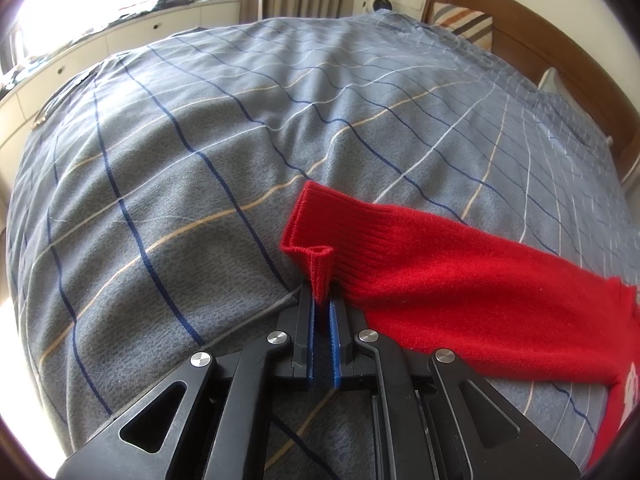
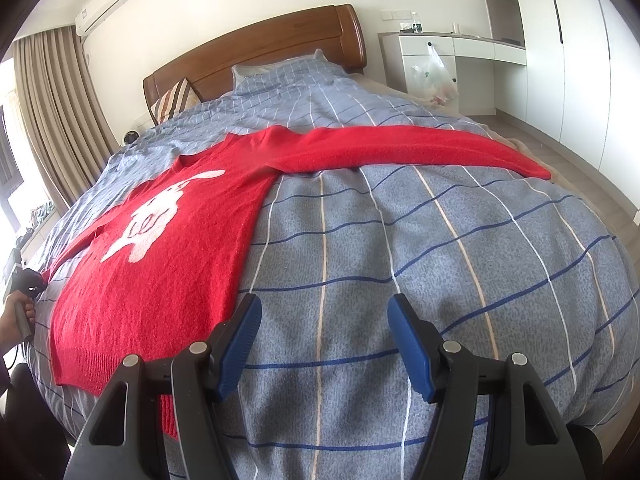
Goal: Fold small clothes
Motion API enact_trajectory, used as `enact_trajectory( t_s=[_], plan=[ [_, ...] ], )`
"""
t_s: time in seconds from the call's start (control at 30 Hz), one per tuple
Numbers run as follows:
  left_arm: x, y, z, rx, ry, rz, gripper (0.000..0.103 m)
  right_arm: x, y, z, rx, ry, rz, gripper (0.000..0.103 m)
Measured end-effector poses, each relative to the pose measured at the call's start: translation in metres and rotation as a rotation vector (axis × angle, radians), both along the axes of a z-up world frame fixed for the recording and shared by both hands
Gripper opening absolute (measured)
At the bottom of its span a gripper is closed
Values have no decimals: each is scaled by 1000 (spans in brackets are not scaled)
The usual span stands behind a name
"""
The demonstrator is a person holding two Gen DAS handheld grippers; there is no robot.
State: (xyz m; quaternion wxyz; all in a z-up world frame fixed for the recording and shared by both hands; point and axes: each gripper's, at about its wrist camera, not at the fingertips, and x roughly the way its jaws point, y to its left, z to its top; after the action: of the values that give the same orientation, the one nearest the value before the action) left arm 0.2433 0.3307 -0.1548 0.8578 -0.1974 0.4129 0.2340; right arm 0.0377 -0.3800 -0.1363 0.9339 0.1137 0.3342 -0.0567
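A red knitted sweater [image 2: 160, 260] with a white figure on its front lies flat on the grey checked duvet [image 2: 440, 260], one sleeve [image 2: 400, 148] stretched out to the right. In the left wrist view the other sleeve [image 1: 440, 280] runs in from the right. A pinched fold of its ribbed cuff [image 1: 320, 268] stands between the blue pads of my left gripper [image 1: 320, 300], which is shut on it. My right gripper [image 2: 324, 308] hangs open over bare duvet just right of the sweater's hem, with nothing between its fingers. My left gripper [image 2: 28, 280] and a hand [image 2: 20, 316] show at the far left edge.
The wooden headboard [image 2: 260, 40] and a striped pillow [image 2: 176, 100] are at the far end of the bed. A white desk [image 2: 440, 48] with a hanging plastic bag [image 2: 434, 76] stands to the right. Curtains [image 2: 52, 112] and a low window cabinet [image 1: 120, 36] are on the left.
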Motion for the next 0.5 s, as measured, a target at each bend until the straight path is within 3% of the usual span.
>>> enact_trajectory(
  t_s=[0.07,0.13,0.23,0.3,0.5],
  plan=[
    [-5,1,5,1,-4,-2,22,-2,-1,1,3,-5,-4,65],
    [-11,2,10,-7,-9,-2,52,-3,-1,2,7,-9,-6,65],
    [-21,2,19,7,-2,-6,75,-4,-2,2,12,-12,-5,65],
    [-30,5,24,24,4,2,80,-4,-2,2,15,-12,-3,65],
    [-60,11,43,77,-6,5,82,-5,-3,3,20,-17,-5,65]
  ],
)
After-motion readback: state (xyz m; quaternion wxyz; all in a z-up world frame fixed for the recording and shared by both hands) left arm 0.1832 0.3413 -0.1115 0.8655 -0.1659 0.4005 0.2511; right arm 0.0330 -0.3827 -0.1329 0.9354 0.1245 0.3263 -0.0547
